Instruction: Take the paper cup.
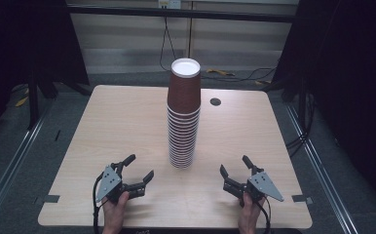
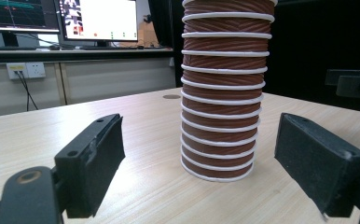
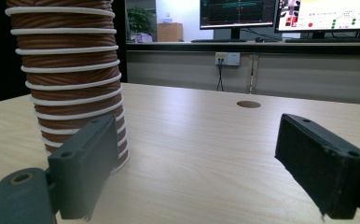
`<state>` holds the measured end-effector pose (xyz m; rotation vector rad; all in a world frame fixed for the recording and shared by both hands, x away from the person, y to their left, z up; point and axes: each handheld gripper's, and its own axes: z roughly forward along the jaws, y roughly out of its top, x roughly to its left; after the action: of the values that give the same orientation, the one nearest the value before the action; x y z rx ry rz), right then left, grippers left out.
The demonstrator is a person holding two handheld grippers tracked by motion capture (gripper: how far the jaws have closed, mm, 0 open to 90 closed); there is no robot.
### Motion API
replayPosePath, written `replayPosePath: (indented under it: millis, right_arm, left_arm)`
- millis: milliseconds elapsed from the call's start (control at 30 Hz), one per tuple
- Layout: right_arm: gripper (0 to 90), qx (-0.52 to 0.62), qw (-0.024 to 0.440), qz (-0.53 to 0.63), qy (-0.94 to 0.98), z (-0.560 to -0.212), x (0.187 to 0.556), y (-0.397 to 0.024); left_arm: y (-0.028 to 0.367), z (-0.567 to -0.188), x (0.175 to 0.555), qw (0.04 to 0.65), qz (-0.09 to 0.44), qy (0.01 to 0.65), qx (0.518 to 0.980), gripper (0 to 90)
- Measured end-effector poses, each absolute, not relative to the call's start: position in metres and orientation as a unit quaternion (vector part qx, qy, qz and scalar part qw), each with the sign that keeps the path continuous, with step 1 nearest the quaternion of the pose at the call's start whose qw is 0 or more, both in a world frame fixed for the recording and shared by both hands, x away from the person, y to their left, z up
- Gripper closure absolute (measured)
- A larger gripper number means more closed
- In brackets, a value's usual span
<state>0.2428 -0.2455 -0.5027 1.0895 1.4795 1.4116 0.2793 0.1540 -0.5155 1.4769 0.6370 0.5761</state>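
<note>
Left gripper [image 1: 141, 166] rests low over the near-left part of the wooden table [image 1: 118, 126], held in the person's left hand [image 1: 114, 212]; jaws stand wide apart, nothing between them. In the left gripper view the stack rises ahead between the two black pads [image 2: 99, 154], well clear of both. One stack of brown ribbed paper cups [image 1: 183, 117] stands upside down at table centre, nested with white rims showing; about fifteen rims countable, exact count uncertain. No brand or print legible on the cups. One round grommet hole [image 1: 216, 102] lies right of the stack. Right gripper [image 1: 235, 165], in the right hand [image 1: 248, 214], sits near-right, jaws likewise apart and empty. Two monitors [image 3: 280, 14] behind; text unreadable.
</note>
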Motion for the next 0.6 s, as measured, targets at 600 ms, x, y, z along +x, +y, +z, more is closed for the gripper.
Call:
replayPosePath:
  millis: [600]
  right_arm:
    - [12.8,0.454,0.388,0.538,0.595,-0.5006,0.2459,-0.2430]
  left_arm:
    - [0.1541,-0.5155,0.2795,0.658,0.253,0.279,0.652,15.6]
